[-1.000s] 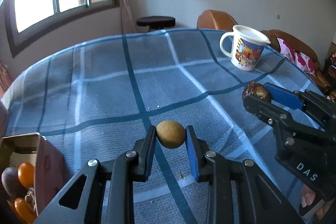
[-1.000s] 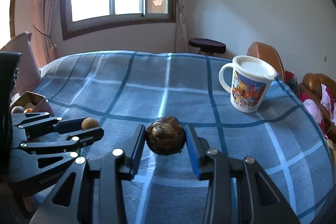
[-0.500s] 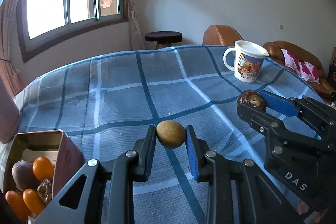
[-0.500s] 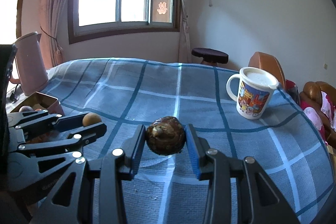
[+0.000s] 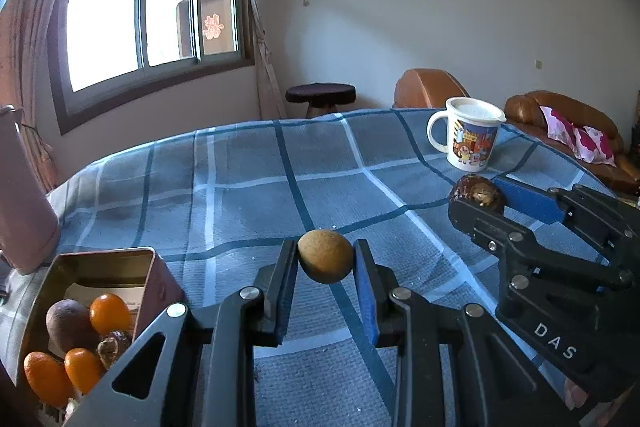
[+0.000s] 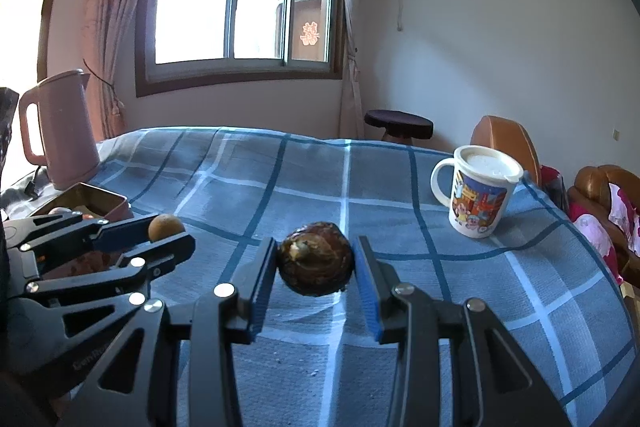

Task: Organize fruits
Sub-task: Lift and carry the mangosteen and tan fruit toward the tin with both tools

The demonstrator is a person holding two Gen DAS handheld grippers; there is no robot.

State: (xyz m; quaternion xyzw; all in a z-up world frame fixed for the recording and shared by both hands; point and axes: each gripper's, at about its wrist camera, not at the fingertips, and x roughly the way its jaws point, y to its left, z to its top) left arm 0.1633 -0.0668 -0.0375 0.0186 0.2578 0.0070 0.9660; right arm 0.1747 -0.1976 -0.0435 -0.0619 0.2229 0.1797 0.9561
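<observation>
My left gripper [image 5: 325,259] is shut on a small round tan fruit [image 5: 325,255], held above the blue checked tablecloth. My right gripper [image 6: 316,261] is shut on a dark brown wrinkled fruit [image 6: 315,258], also lifted off the cloth. In the left wrist view the right gripper [image 5: 478,197] comes in from the right with the dark fruit [image 5: 476,191] at its tip. The right wrist view has the left gripper [image 6: 168,229] at the left, carrying the tan fruit [image 6: 166,226]. A metal tin [image 5: 100,259] at lower left holds several orange fruits [image 5: 109,313] and a purple-brown fruit [image 5: 68,323].
A lidded cartoon mug [image 6: 478,191] stands at the table's far right. A pink kettle [image 6: 62,129] sits at the far left beside the tin [image 6: 100,199]. Beyond the table are a dark stool [image 6: 398,123] and brown sofas [image 5: 568,119].
Both grippers rose slightly and tilted up, each keeping its fruit. More of the tin and the room shows now. The tin sits nearer in the left wrist view.
</observation>
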